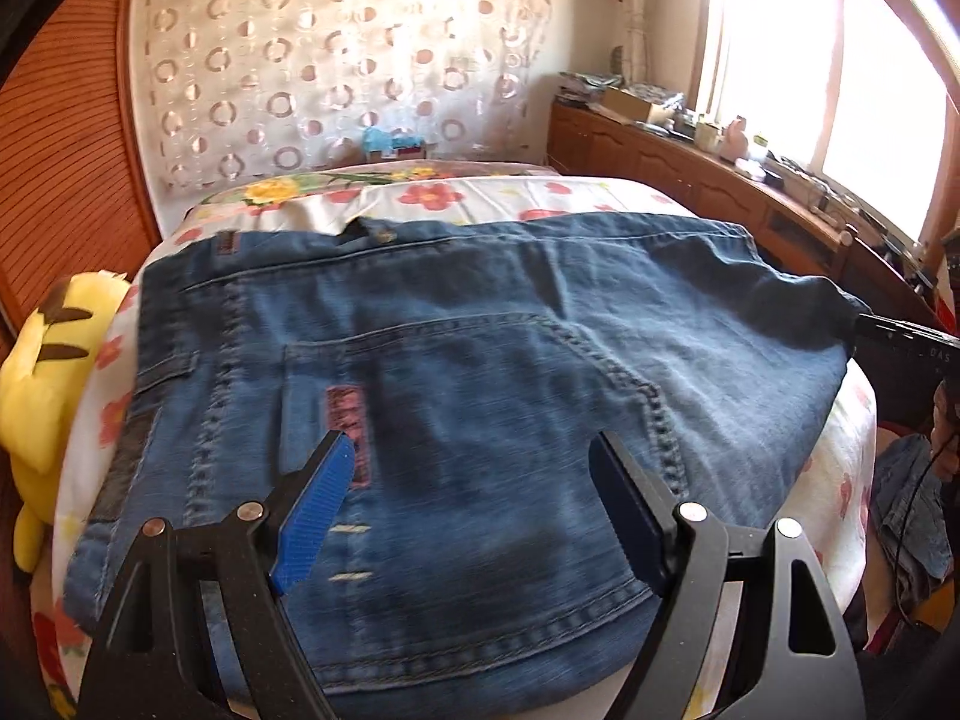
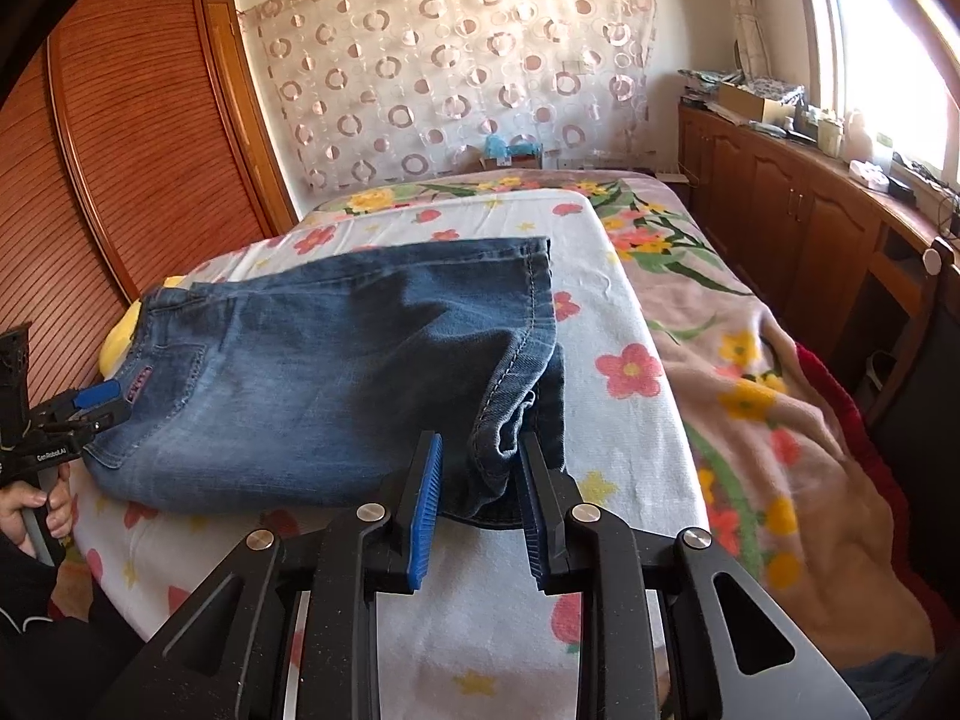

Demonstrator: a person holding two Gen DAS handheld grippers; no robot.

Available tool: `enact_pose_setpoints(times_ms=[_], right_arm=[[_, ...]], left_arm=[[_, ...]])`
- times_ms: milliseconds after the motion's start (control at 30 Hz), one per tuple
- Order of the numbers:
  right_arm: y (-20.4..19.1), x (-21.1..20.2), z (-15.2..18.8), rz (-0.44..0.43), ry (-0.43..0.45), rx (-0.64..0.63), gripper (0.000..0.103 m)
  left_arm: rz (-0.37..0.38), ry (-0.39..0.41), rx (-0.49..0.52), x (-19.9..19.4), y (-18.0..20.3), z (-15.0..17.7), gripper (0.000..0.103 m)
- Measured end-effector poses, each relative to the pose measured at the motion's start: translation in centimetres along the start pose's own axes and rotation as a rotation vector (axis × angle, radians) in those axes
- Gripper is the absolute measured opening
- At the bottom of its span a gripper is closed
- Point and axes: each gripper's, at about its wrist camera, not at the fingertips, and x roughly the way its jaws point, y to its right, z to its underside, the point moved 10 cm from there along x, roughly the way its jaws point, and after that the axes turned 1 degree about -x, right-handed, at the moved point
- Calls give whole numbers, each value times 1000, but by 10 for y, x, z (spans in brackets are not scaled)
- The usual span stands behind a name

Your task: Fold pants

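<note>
Lying folded on the flower-print bedsheet, filling mid-frame: the denim jeans; hovering spread and empty over the seat pocket, lower centre: left gripper; bracketing the bunched leg fold, pads seemingly not pressing: right gripper; worth smoothing flat, keeping edges aligned.

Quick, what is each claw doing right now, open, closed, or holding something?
Left claw: open, above the jeans, holding nothing.
Right claw: slightly open around the bunched jeans edge; grip unclear.
</note>
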Motion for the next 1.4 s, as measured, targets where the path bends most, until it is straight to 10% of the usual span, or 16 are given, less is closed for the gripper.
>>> enact_pose_setpoints(times_ms=[600,1400], right_arm=[[-22,-5,-15,-74,58,-20,6],[-201,-23,-97,-407,168,-278,6]], left_arm=[[27,42,34,-17,28,-18,81],[-40,112,-137,-38,-38,-19,81]])
